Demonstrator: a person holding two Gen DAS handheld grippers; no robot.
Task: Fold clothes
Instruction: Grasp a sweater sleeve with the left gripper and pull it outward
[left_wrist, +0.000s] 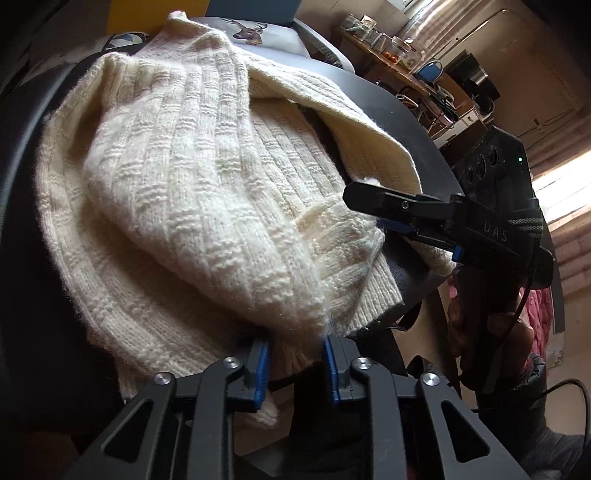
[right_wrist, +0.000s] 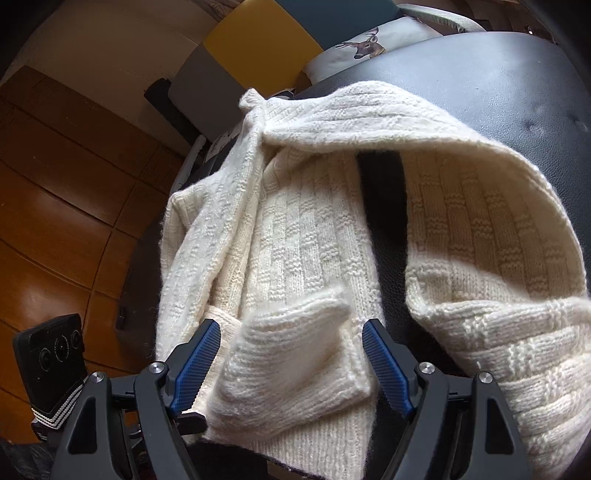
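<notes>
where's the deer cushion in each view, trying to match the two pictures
Left wrist view: the pale cushion printed with a deer head sits at the top centre, just beyond the far edge of the cream ribbed knit sweater.
Right wrist view: the same cushion is at the top, right of centre, behind the black leather seat.
Shared landmark: the yellow panel beside the cushion, seen at the top in both.

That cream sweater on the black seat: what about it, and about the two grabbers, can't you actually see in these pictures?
- Cream sweater: underside hidden by its own folds in both views; its near end is cut off by the lower edge in the right wrist view.
- Left gripper: knit overhangs the fingertips, hiding any pinch.
- Right gripper: in the left wrist view its side-on fingers overlap.
- Black seat: mostly covered by the sweater.
</notes>
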